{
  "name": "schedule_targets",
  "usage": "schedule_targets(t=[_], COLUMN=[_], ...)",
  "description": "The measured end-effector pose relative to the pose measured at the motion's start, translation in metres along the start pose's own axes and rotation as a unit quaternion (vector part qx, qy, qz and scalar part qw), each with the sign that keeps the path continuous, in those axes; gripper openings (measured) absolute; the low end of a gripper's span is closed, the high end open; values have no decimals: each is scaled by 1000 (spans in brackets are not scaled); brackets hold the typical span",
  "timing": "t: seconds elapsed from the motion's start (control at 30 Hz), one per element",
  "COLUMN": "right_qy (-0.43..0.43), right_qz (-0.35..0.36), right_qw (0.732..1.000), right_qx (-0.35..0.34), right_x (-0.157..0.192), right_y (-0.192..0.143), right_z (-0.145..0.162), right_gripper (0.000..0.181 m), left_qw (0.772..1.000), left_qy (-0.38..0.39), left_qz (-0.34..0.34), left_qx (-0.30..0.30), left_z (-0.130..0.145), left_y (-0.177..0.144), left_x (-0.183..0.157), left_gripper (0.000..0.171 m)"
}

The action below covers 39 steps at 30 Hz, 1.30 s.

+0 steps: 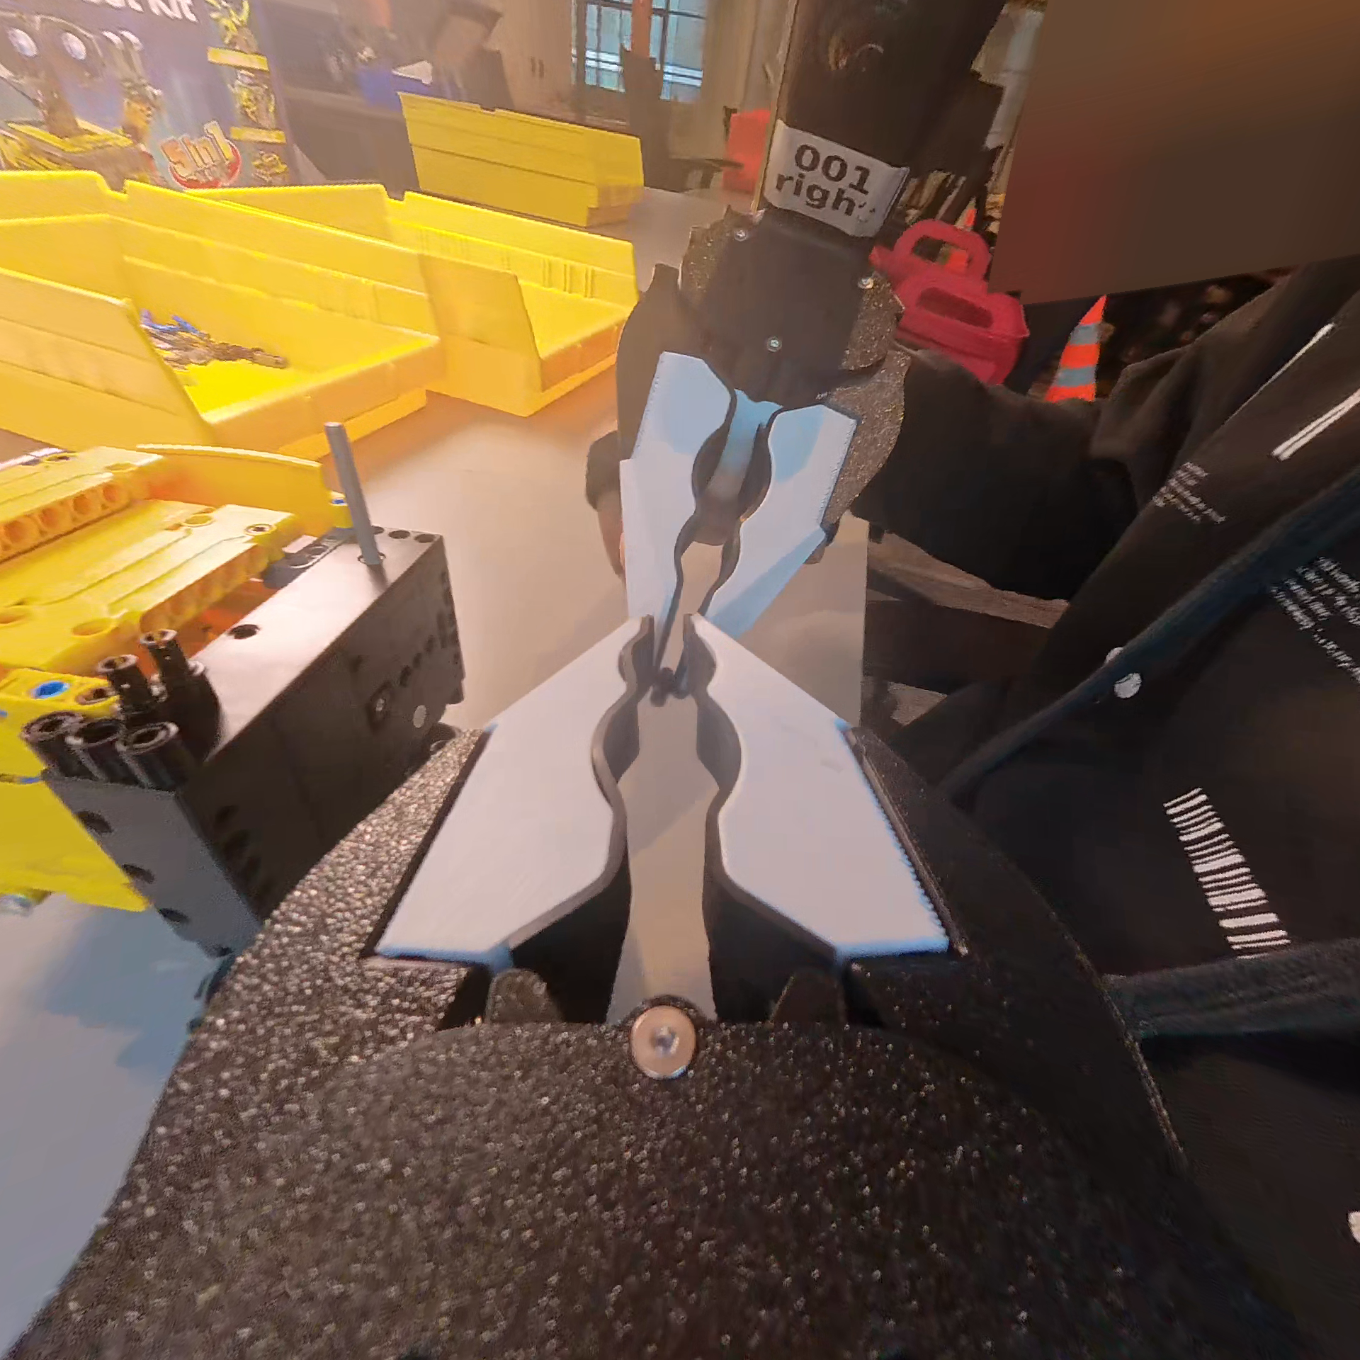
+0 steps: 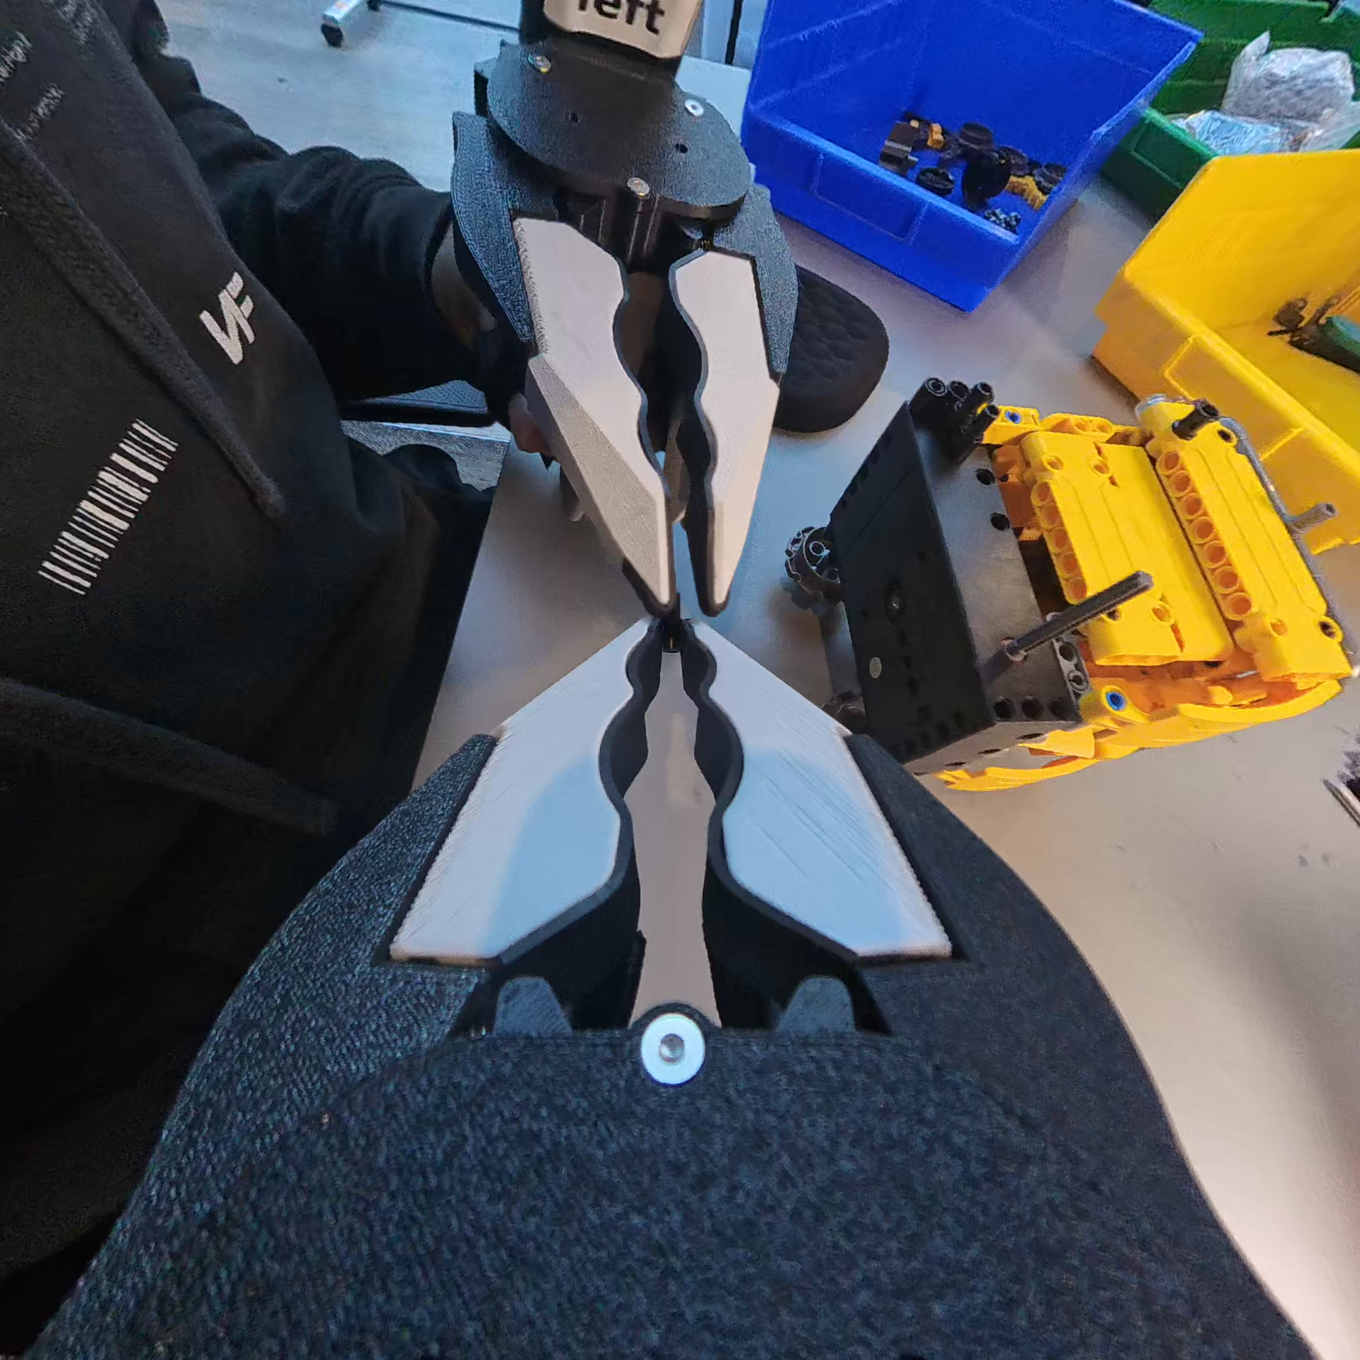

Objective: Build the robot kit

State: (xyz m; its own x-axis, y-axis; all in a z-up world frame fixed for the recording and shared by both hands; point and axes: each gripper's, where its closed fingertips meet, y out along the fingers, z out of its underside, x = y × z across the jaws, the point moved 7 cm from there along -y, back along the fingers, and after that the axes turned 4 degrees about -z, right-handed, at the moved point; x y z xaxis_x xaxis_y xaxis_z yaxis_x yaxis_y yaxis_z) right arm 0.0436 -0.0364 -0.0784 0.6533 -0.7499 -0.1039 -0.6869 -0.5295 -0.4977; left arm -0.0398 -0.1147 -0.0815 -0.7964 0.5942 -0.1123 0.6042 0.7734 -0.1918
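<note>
Your left gripper (image 1: 668, 625) and right gripper (image 2: 671, 627) meet tip to tip above the table (image 2: 1104, 920), both clenched on one small black part (image 1: 666, 688). Beside them, toward the yellow bin (image 2: 1236, 280), stands a yellow-and-black block model (image 2: 1089, 581).

The two grippers meet tip to tip above the table (image 2: 1104, 957) — the left gripper (image 2: 688, 600) far, the right gripper (image 2: 671, 629) near. Right of them stands a brick model (image 2: 1104, 589); beyond it lie two bins (image 2: 846, 169) — the person's torso (image 2: 147, 441) is left.
</note>
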Motion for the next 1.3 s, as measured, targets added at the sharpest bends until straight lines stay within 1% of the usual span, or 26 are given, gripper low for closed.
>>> schedule_targets(t=[0.07, 0.2, 0.4, 0.5, 0.57, 0.63, 0.7, 0.77, 0.83, 0.9, 0.97, 1.13, 1.3], right_qy=[1, 0, -6, -6, -7, -7, -7, -3, 6, 7, 0, -10, -18], right_qz=[4, 7, 3, 0, -4, -7, -9, -10, -9, -4, 4, 15, 21], right_qw=[1000, 1000, 1000, 1000, 1000, 1000, 999, 999, 996, 994, 991, 987, 985], right_qx=[-3, -6, -3, -15, -21, -27, -34, -50, -84, -113, -134, -159, -172], right_x=[1, 3, 6, 6, 6, 7, 8, 8, 7, 7, 8, 8, 8], right_y=[-2, -5, -3, -4, -5, -5, -5, -7, -10, -12, -13, -16, -19], right_z=[-2, -5, -6, -8, -9, -9, -9, -9, -12, -15, -18, -23, -26], right_gripper=[5, 5, 5, 4, 4, 5, 5, 5, 5, 7, 6, 5, 5], left_qw=[1000, 1000, 1000, 1000, 1000, 1000, 999, 998, 994, 984, 972, 953, 947], left_qy=[12, 9, 10, 6, 1, -6, -14, -30, -69, -123, -166, -218, -232], left_qz=[-5, 2, -2, 1, 8, 21, 29, 37, 56, 86, 111, 147, 158], left_qx=[-4, 2, 1, -3, -6, -9, -12, -27, -59, -98, -123, -150, -157], left_z=[-1, 3, 6, 7, 8, 8, 7, 6, 2, -1, -3, -4, -4], left_y=[-4, -9, -12, -12, -13, -13, -13, -14, -15, -18, -18, -16, -14], left_x=[-1, -5, -5, -4, -5, -6, -6, -5, -3, -1, 1, 3, 5], left_gripper=[6, 8, 1, 3, 7, 3, 3, 2, 2, 2, 2, 1, 1])
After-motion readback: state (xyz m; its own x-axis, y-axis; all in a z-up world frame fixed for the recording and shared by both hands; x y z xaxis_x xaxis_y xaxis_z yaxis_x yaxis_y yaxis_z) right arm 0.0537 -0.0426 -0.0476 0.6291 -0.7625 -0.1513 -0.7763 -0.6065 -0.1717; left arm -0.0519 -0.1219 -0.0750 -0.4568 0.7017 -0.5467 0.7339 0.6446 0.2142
